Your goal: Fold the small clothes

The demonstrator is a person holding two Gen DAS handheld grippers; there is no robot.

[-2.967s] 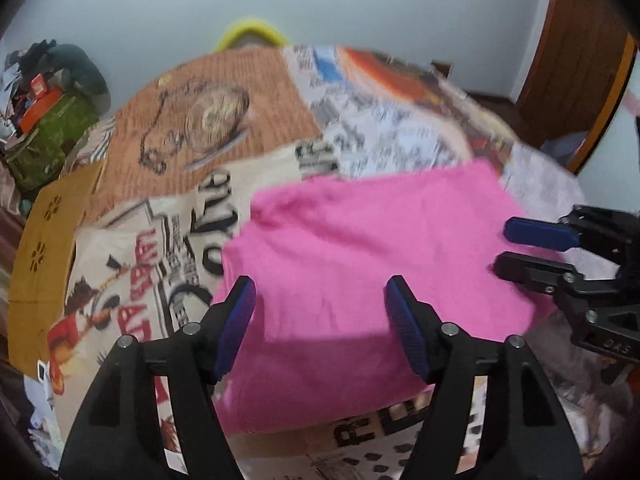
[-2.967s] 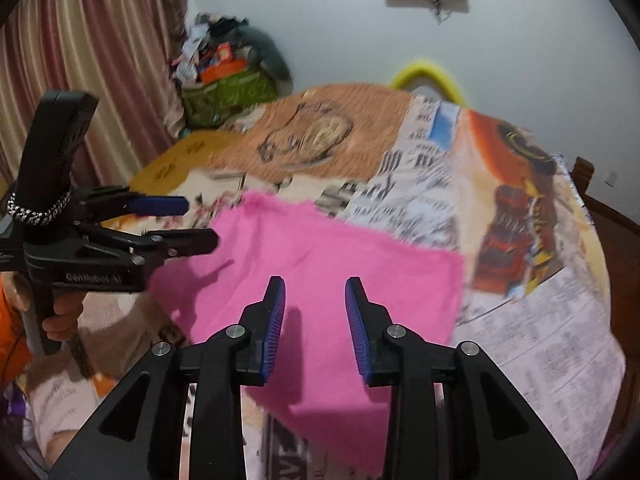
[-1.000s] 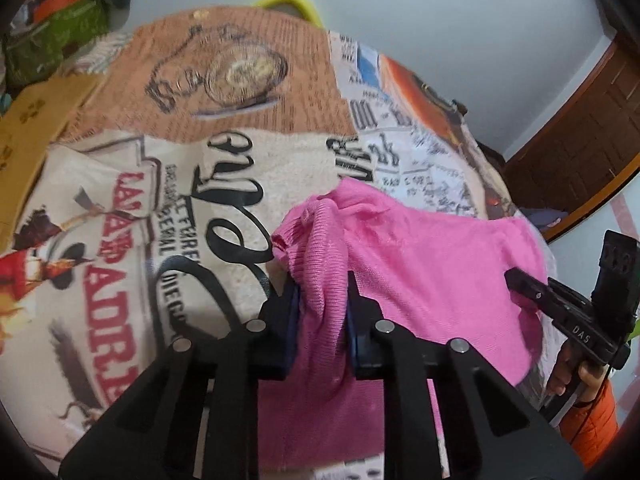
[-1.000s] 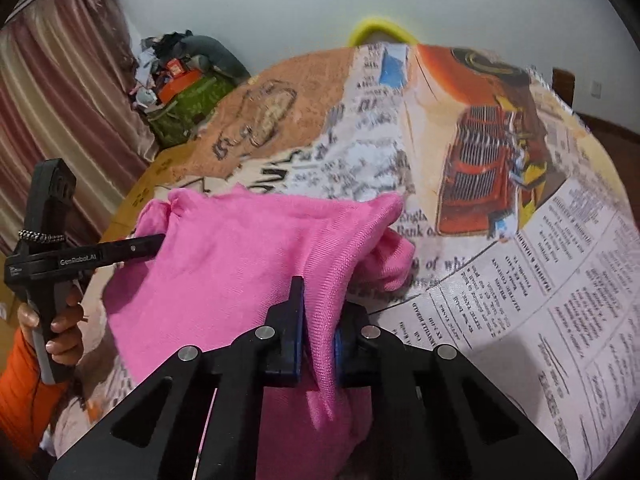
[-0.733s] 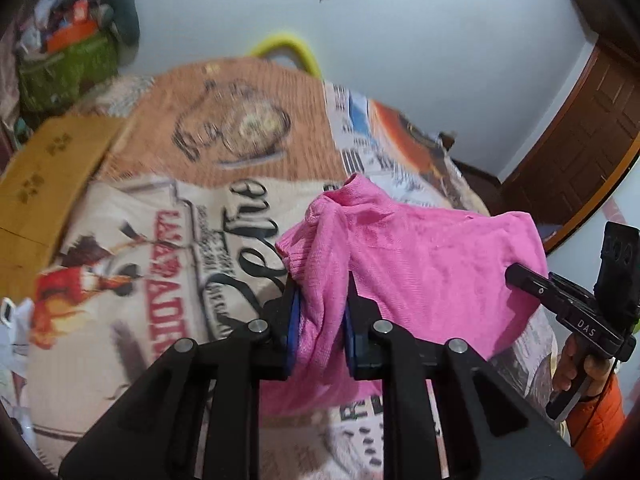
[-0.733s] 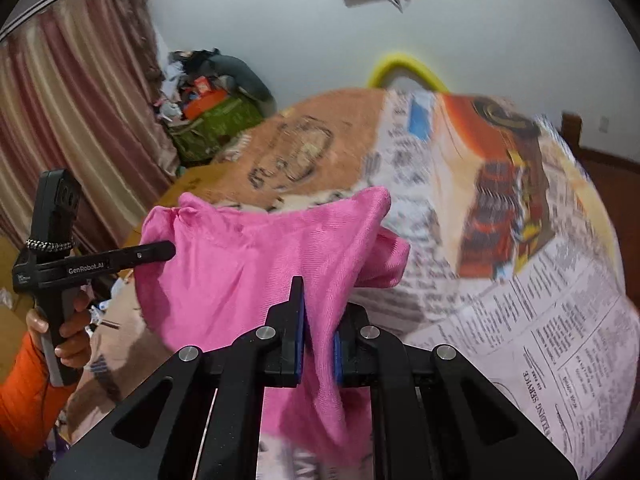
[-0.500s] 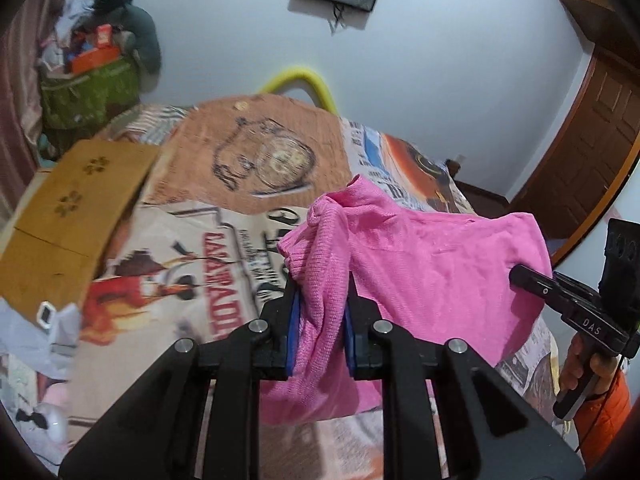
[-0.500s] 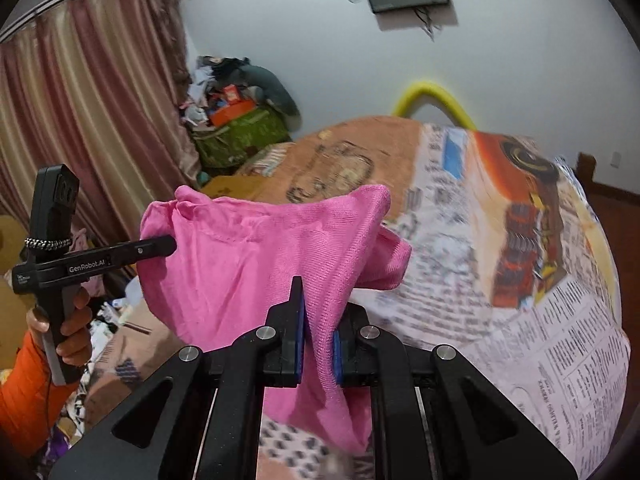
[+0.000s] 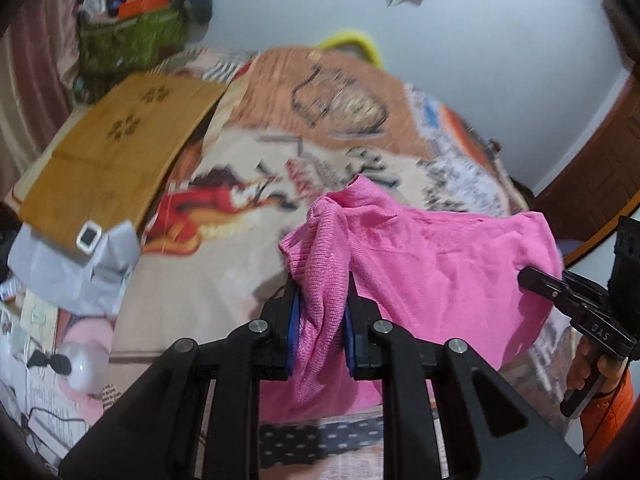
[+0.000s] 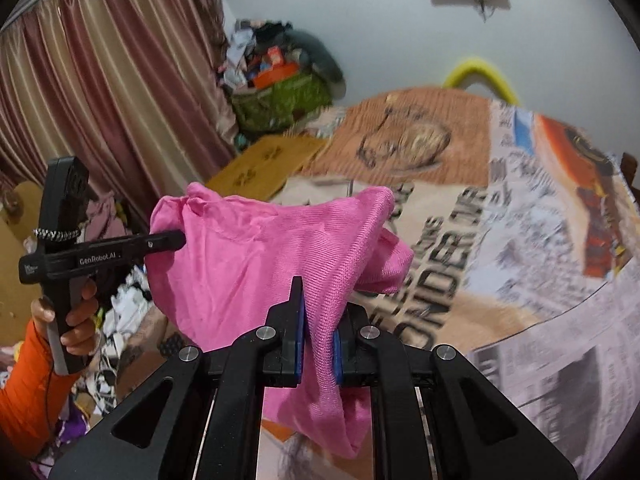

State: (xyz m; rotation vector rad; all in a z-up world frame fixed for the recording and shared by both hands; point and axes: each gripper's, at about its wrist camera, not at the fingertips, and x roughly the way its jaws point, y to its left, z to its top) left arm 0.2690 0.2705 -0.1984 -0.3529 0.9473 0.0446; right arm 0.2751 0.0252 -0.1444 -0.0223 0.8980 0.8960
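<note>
A pink knit garment [image 9: 432, 272] hangs in the air between both grippers, above the printed bedspread [image 9: 224, 240]. My left gripper [image 9: 320, 320] is shut on one bunched corner of it. My right gripper [image 10: 318, 328] is shut on the opposite corner of the pink garment [image 10: 256, 264], whose lower part droops below the jaws. Each view shows the other gripper at the far side of the cloth: the right one [image 9: 532, 276] at the right edge, the left one [image 10: 176, 238] at the left, held by a hand with an orange sleeve [image 10: 28, 372].
A wooden board [image 9: 116, 152] lies at the bed's left edge, with grey cloth [image 9: 72, 268] and clutter below it. A green bag full of things [image 10: 280, 100] stands by the curtain [image 10: 100, 92]. A wooden door [image 9: 600, 160] is at the right. A yellow hoop [image 10: 480, 72] rises behind the bed.
Both grippers closed on the garment's corners and lifted it off the bedspread. Over the last second they have risen and drawn back, so the cloth hangs free and more of the room shows.
</note>
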